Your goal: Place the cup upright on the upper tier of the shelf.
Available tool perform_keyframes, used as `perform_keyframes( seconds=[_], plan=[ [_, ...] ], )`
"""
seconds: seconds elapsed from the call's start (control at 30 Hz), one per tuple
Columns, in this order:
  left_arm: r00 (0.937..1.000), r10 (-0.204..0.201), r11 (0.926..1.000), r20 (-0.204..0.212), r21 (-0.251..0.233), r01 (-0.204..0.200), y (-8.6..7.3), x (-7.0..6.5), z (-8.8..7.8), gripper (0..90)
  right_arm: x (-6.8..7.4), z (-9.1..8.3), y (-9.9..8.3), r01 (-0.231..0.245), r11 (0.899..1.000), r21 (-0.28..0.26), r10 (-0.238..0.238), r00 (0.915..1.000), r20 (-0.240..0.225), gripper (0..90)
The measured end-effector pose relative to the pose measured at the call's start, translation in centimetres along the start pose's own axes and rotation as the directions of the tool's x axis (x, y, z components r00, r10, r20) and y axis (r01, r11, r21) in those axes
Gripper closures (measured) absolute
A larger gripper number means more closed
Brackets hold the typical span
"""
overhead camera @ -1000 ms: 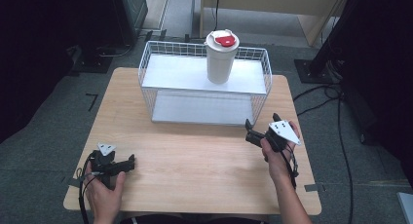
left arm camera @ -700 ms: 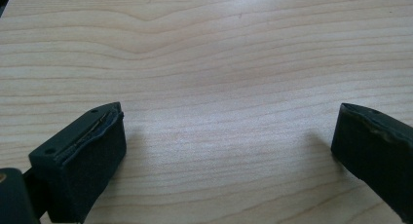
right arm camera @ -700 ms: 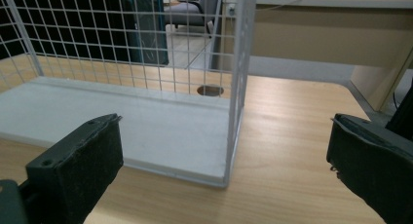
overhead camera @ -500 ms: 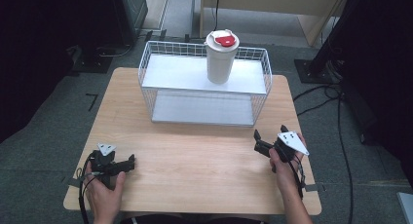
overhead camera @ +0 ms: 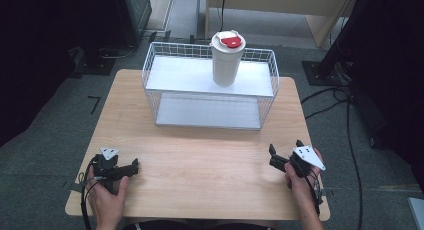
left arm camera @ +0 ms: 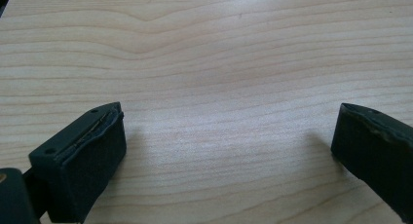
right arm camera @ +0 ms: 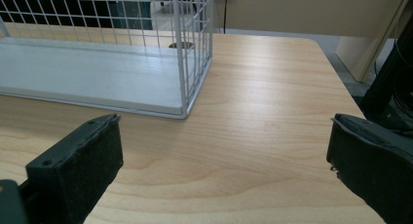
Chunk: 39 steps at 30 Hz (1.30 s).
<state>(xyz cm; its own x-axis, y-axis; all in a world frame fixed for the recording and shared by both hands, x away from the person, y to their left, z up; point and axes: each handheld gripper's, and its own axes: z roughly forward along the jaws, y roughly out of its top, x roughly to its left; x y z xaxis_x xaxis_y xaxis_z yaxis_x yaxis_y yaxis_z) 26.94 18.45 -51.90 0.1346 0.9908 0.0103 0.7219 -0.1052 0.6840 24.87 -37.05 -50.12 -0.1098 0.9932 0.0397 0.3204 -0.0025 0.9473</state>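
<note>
On the table (overhead camera: 200, 170), rest both empty grippers, left (overhead camera: 134, 166) and right (overhead camera: 272, 157), jaws apart, well clear of the cup (overhead camera: 227, 60).

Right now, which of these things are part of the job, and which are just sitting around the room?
Part of the job:
- white cup with a red-marked lid, standing on the rack's top shelf
- white wire rack
- left gripper and right gripper, both open and empty

Just lying about:
- wooden table
- cables on the floor
- black stand base
</note>
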Motion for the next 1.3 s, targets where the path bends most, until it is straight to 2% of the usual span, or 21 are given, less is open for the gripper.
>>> perform_keyframes(
  seconds=[0.47, 0.87, 1.13, 1.17, 1.3],
  plan=[
    [1.0000, 0.000, 1.0000, 0.000, 0.000, 0.000, 0.0, 0.0, 0.0, 0.0, -1.8, -1.9, -1.6, -0.005, 0.999, 0.040, 0.004, 0.9997, 0.024, 0.0],
    [1.0000, 0.000, 1.0000, 0.000, 0.000, 0.000, 0.0, 0.0, 0.0, 0.0, -4.2, -3.9, -2.9, -0.011, 0.998, 0.063, 0.007, 0.9973, 0.074, 0.0],
    [1.0000, 0.000, 1.0000, 0.000, 0.000, 0.000, 0.0, 0.0, 0.0, 0.0, -5.1, -4.9, -3.3, -0.036, 0.997, 0.071, 0.030, 0.9966, 0.077, 0.0],
    [1.0000, 0.000, 1.0000, 0.000, 0.000, 0.000, 0.0, 0.0, 0.0, 0.0, -5.2, -5.1, -3.4, -0.034, 0.997, 0.072, 0.028, 0.9969, 0.074, 0.0],
    [1.0000, 0.000, 1.0000, 0.000, 0.000, 0.000, 0.0, 0.0, 0.0, 0.0, -5.2, -5.7, -3.6, 0.023, 0.996, 0.091, -0.029, 0.9969, 0.073, 0.0]
  ],
)
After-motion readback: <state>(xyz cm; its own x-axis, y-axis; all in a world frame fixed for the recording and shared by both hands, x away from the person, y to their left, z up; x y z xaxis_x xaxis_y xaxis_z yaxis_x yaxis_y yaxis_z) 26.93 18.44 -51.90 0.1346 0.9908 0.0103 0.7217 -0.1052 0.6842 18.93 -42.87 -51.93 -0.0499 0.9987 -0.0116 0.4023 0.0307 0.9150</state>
